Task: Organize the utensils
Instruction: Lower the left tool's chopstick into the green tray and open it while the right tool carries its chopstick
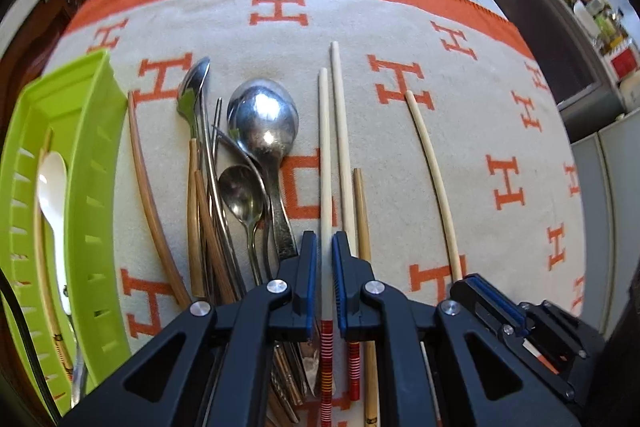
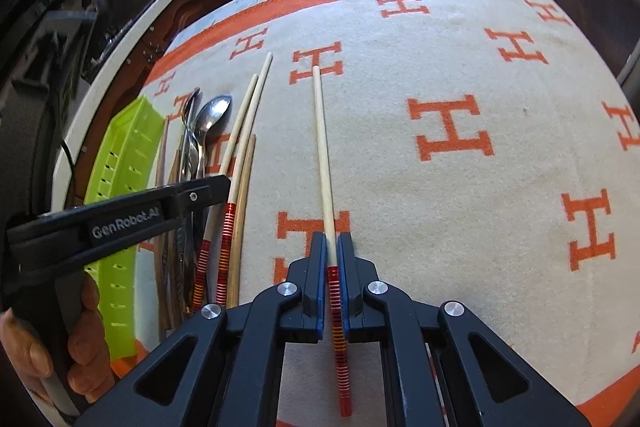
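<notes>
1. Left gripper (image 1: 324, 247) clamped on a pale chopstick (image 1: 325, 163) beside the spoons (image 1: 262, 123).
2. Right gripper (image 2: 331, 247) pinches a lone chopstick (image 2: 322, 147) on the cloth (image 2: 440, 207).
3. Risk – thin sticks pivot or slip when lifted; green tray (image 1: 94, 163) sits far left.

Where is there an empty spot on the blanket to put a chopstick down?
The blanket is bare to the right of the lone chopstick in the right gripper. It's crowded between that chopstick and the green tray: spoons and chopsticks lie packed together there.
</notes>
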